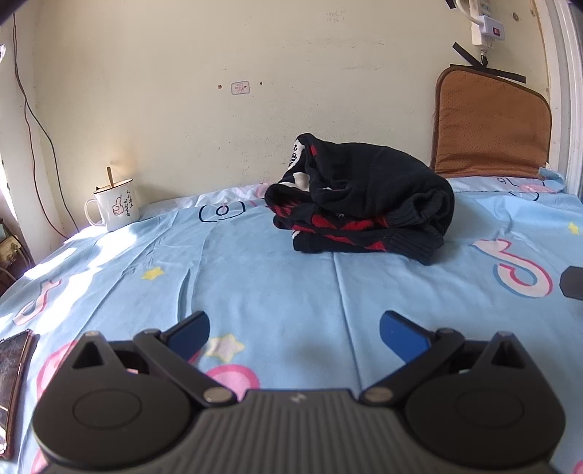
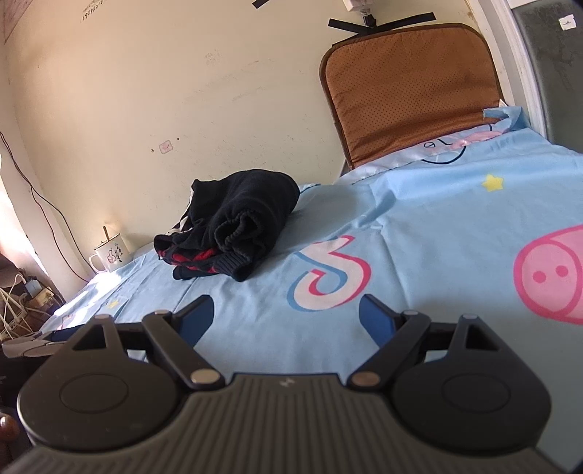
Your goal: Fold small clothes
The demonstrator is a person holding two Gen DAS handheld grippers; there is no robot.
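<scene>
Left wrist view
Left tongs (image 1: 294, 333): blue fingers spread wide apart, nothing between them, hanging over the bare sheet.
Sweater (image 1: 360, 198): one black knit piece with red pattern, in a loose bundle on the bed, well ahead of the fingers and a little to the right, near the wall.
Bed sheet (image 1: 277, 277): pale blue, printed with stars, music notes and pink shapes; the stretch between tongs and sweater lies open, only creases across it.
Mug (image 1: 116, 208): one white mug with a thumbs-up drawing, a stick standing in it, at the far left edge of the bed by the wall, well apart from the sweater.
Cushion (image 1: 490, 125): one brown pad propped upright against the wall, behind and right of the sweater.
Phone (image 1: 12, 379): one, flat at the left edge, beside the tongs.
Power strip (image 1: 486, 25): one on the wall, top right.

Right wrist view
Right tongs (image 2: 286, 315): fingers parted wide, empty, above the sheet.
Sweater (image 2: 233, 231): ahead and to the left, nothing in the way.
Mug (image 2: 109, 255): left of the sweater, further back.
Cushion (image 2: 411, 91): upright at the bed's far end.
Cables (image 2: 14, 310): several white ones, tangled off the bed's left edge.
</scene>
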